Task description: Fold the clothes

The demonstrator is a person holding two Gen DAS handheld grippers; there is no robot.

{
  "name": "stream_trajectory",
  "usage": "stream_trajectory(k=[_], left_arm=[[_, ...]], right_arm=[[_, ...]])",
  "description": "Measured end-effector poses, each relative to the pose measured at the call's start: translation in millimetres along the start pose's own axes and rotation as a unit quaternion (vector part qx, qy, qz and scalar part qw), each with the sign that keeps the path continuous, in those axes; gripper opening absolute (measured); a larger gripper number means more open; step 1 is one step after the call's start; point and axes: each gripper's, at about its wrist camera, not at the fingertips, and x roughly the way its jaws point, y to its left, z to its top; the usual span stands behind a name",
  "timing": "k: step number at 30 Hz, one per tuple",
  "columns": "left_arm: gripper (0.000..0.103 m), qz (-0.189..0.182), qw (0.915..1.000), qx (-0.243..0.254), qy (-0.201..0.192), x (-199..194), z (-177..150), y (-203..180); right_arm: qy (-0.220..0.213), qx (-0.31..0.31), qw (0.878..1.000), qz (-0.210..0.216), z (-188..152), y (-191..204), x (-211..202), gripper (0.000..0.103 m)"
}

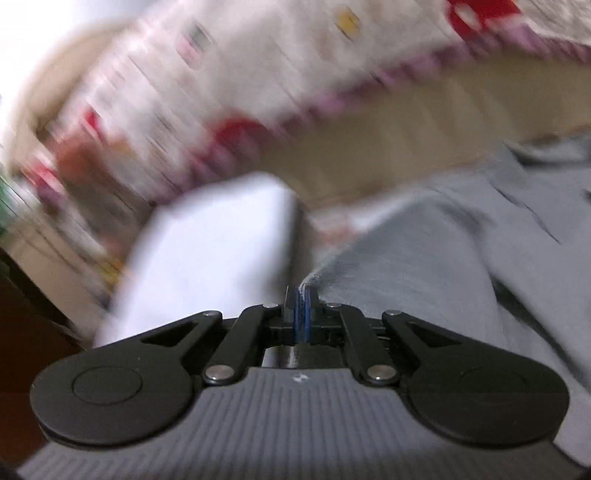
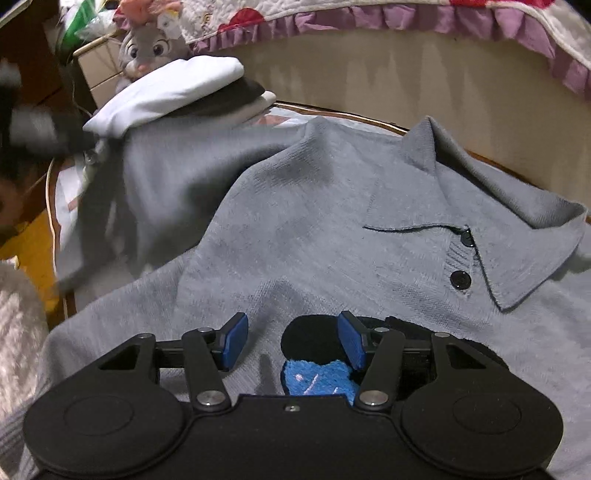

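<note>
A bed is filling the background, its cream side panel being overhung by a quilt with a purple frill. Across the low surface in front of it, 1 grey knitted sweater is being spread face up, collar towards the right and 2 dark buttons showing below it.

The sweater's long axis is being run from lower left to upper right in the right wrist view, with 1 sleeve being drawn up and away at the left. That sleeve is where the coming fold is judged to be turning: its edge is being pinched between the pressed-together jaws of the left gripper, so the left hand is the nearer 1 to the fabric that has to travel across the body. The right gripper is being held spread just above the chest, over a black and blue embroidered patch, nothing being held between its pads.

A stack of folded clothes is being kept beyond the sleeve, a stuffed toy behind it.

The left wrist view is heavily blurred. The sweater's hem and far sleeve are being cut off, and the patch is being partly hidden by the gripper.
</note>
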Motion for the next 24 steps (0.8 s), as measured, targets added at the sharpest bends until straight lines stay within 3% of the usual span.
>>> stream_trajectory(k=[3,6,8,11,13,16,18,22,24], left_arm=[[0.001,0.022,0.9995,-0.021,-0.009,12,35,34],[0.000,0.092,0.9947,0.031,-0.036,33,60,47],[0.000,0.116,0.9914,0.038,-0.048,43,82,63],[0.000,0.096,0.9948,0.011,-0.032,56,109,93],[0.000,0.042,0.9988,-0.025,-0.010,56,112,104],[0.016,-0.051,0.9953,-0.075,0.034,46,82,97],[0.055,-0.073,0.9914,-0.092,0.058,37,49,84],[0.056,-0.092,0.9826,-0.128,0.099,23,-21,59],[0.064,-0.108,0.9764,-0.143,0.121,22,-50,50]], right_arm=[[-0.001,0.009,1.000,0.010,2,-1,-2,0.059],[-0.004,0.010,1.000,0.011,3,-2,-2,0.060],[-0.002,0.010,1.000,0.007,3,-3,1,0.060],[0.004,0.014,1.000,0.016,3,-3,4,0.060],[0.008,0.014,0.999,0.032,4,-1,6,0.060],[0.010,-0.001,0.998,0.063,6,9,9,0.060],[0.010,-0.014,0.997,0.076,6,19,10,0.060],[0.024,-0.041,0.994,0.095,6,37,17,0.060],[0.027,-0.048,0.993,0.100,3,42,18,0.060]])
